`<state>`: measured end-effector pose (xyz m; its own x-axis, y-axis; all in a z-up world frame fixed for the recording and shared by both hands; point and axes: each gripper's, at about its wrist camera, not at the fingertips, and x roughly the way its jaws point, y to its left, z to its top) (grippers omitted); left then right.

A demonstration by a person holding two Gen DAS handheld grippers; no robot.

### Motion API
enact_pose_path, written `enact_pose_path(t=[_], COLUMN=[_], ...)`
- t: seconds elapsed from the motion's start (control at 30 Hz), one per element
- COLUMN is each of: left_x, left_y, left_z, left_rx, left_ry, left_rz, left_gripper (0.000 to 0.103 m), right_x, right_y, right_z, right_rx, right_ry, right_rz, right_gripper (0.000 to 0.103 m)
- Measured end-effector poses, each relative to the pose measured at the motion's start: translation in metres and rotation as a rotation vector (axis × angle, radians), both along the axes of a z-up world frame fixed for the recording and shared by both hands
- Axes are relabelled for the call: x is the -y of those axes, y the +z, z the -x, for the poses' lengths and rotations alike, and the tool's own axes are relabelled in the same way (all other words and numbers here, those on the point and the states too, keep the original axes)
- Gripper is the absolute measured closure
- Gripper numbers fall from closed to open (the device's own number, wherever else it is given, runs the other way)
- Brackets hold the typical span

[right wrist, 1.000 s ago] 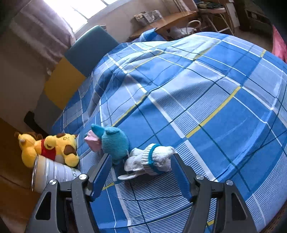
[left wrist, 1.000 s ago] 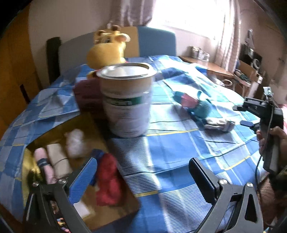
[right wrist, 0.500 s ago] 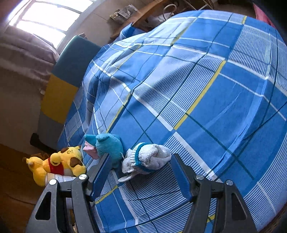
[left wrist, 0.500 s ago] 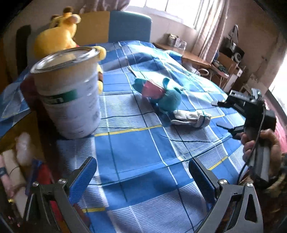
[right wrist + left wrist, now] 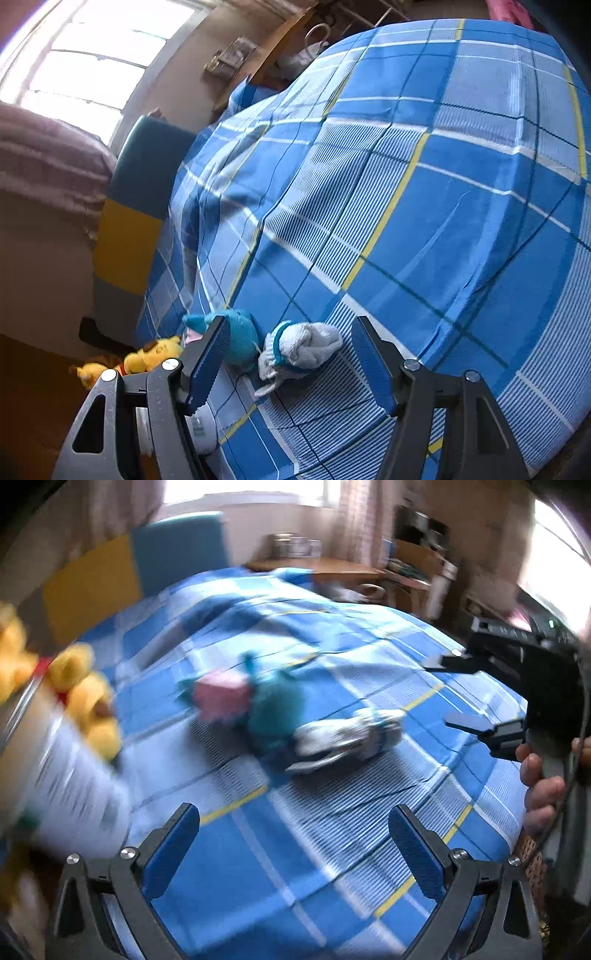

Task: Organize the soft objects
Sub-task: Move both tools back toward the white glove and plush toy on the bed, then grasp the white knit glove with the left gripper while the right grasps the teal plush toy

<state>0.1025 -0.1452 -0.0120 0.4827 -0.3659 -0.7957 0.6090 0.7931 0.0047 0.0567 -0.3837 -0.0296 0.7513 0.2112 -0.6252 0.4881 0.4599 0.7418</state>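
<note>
A rolled white sock with a teal band (image 5: 343,736) (image 5: 301,349) lies on the blue checked bedspread (image 5: 314,849) (image 5: 424,221), touching a teal and pink plush toy (image 5: 255,705) (image 5: 236,338). A yellow bear plush (image 5: 88,705) (image 5: 147,360) sits behind a white tin (image 5: 62,775). My left gripper (image 5: 293,821) is open and empty, above the bedspread in front of the sock. My right gripper (image 5: 288,349) is open, its jaws on either side of the sock and apart from it; it also shows in the left wrist view (image 5: 476,698).
A blue and yellow headboard (image 5: 147,565) (image 5: 136,206) stands at the far end. A wooden desk with clutter (image 5: 332,561) stands by the window. The white tin (image 5: 201,428) shows partly behind my right gripper's left finger.
My left gripper has swung right, away from the tin and box, toward the sock and teal plush; its view is blurred. My right gripper has drawn closer around the sock.
</note>
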Motion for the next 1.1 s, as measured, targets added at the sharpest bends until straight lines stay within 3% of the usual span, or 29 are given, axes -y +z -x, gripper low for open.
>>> enact_pose_path(t=[0.23,0.43,0.5,0.57,0.63,0.7,0.87,1.1], left_x=[0.078,0.119,0.126,0.129,0.121,0.116,0.077,-0.015], left_y=[-0.016,-0.036,-0.053,-0.069,-0.073,-0.069,-0.041,-0.023], left_z=[-0.015,-0.031,-0.04,-0.047,-0.05,-0.047,-0.032,0.009], left_rx=[0.057,0.118,0.114,0.078,0.011,0.021,0.006,0.027], left_ry=[-0.2,-0.243,-0.233,-0.214,-0.216,-0.203,-0.13,0.078], left_rz=[-0.084,-0.116,-0.138,-0.181,-0.097,-0.085,0.013,-0.028], left_gripper=[0.013,0.013,0.012,0.019,0.045,0.054,0.055,0.055], right_x=[0.004,0.007,0.009,0.011,0.01,0.01,0.012,-0.002], right_y=[0.005,0.008,0.007,0.003,0.003,0.005,0.008,0.0], right_z=[0.003,0.005,0.007,0.007,0.007,0.006,0.008,-0.007], right_rx=[0.043,0.078,0.066,0.072,0.068,0.075,0.082,0.036], right_ry=[-0.004,-0.011,-0.023,-0.025,-0.026,-0.03,-0.041,0.073], right_rz=[-0.02,-0.038,-0.044,-0.07,-0.063,-0.045,-0.012,-0.031], right_gripper=[0.034,0.034,0.035,0.031,0.031,0.031,0.031,0.031])
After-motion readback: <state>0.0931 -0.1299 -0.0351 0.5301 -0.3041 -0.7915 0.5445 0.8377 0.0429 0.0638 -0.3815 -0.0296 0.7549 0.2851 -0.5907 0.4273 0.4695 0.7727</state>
